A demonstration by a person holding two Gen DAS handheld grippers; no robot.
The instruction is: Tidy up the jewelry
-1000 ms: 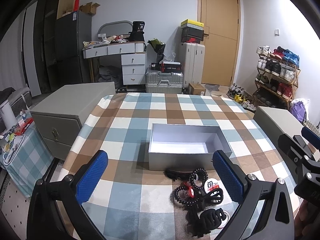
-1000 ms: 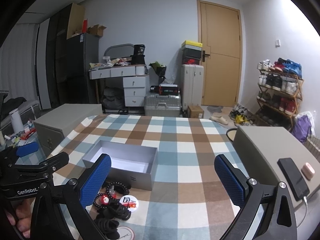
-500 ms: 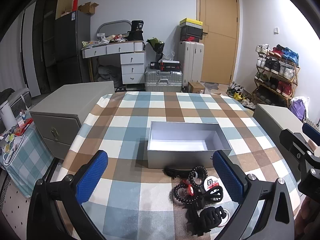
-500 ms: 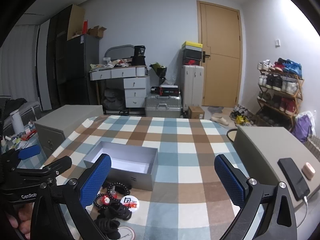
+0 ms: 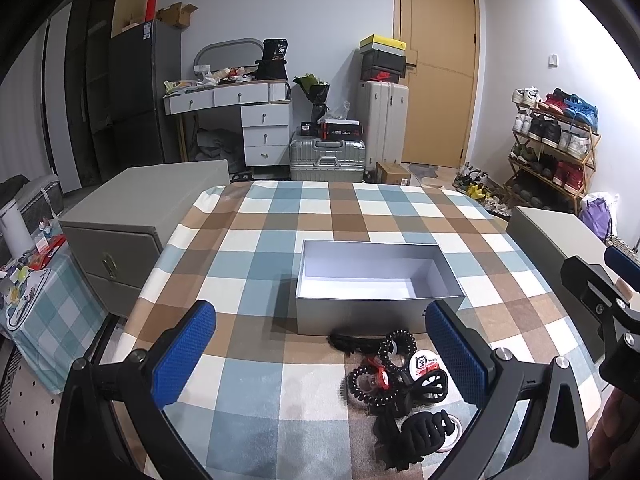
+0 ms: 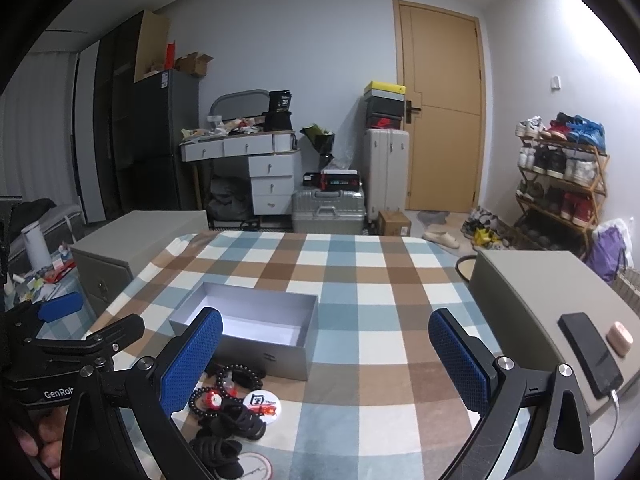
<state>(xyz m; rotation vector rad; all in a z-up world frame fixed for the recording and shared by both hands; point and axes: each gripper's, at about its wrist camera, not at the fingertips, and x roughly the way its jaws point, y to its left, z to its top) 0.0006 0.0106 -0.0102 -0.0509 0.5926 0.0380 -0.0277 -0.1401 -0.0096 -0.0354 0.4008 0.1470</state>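
Overhead, we noted both grippers' blue fingers (image 5: 182, 354) spread wide, holding nothing: left gripper (image 5: 320, 354), right gripper (image 6: 325, 360). Just beyond lay the tangled jewelry pile (image 5: 400, 384) on the checkered worktop (image 5: 256, 248), touching the open grey box (image 5: 376, 288).

On the table (image 5: 256, 240), the box (image 5: 376, 308) sits just behind the jewelry pile (image 5: 400, 392).

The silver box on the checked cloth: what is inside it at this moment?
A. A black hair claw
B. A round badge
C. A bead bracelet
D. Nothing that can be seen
D: the silver box shows only its bare white floor, while the hair claw, badge and bead bracelet lie on the cloth in front of it.
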